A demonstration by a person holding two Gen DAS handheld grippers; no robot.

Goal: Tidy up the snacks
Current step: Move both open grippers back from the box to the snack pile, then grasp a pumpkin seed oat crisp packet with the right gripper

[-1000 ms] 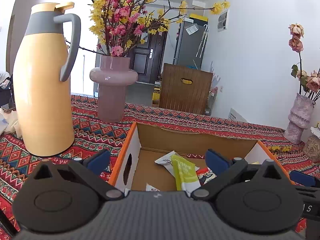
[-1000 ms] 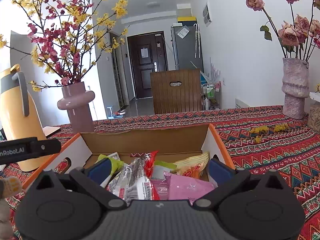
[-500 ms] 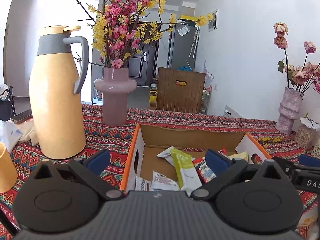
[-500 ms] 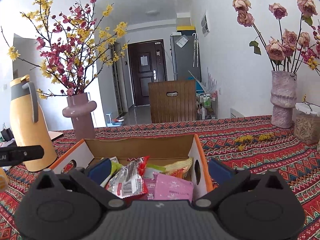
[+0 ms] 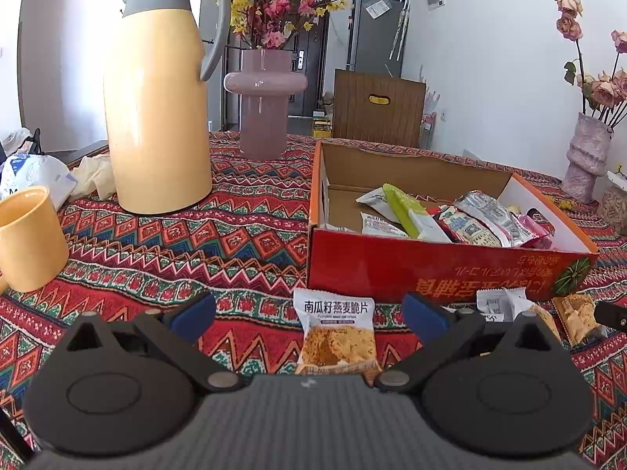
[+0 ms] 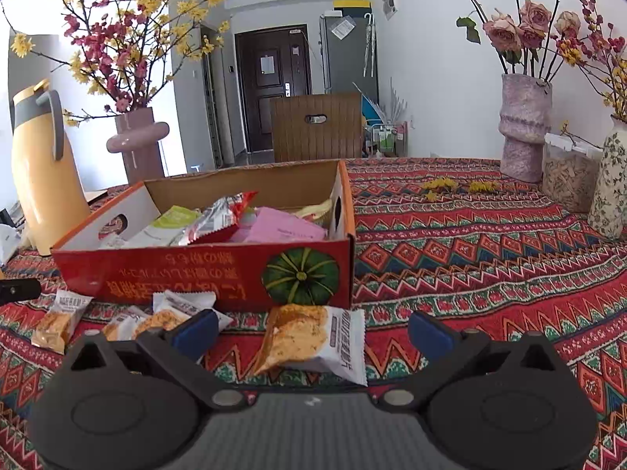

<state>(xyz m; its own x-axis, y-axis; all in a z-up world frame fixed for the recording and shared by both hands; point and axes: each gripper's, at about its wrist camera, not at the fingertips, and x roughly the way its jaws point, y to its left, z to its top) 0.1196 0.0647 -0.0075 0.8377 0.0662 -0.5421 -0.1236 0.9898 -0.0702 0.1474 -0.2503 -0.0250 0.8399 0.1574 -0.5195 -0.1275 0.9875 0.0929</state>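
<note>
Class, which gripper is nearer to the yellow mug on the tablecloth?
Left. The yellow mug stands just ahead and to the left of the left gripper. The right gripper faces the snack box's pumpkin end; its view lacks the mug.

Both tongs look alike: the left tongs (image 5: 309,313) and the right tongs (image 6: 313,331) each have a ribbed dark grey body, two black round-lobed arms with a recessed disc, silver pivot screws, and blue pads (image 5: 194,311) on the fingertips.
</note>
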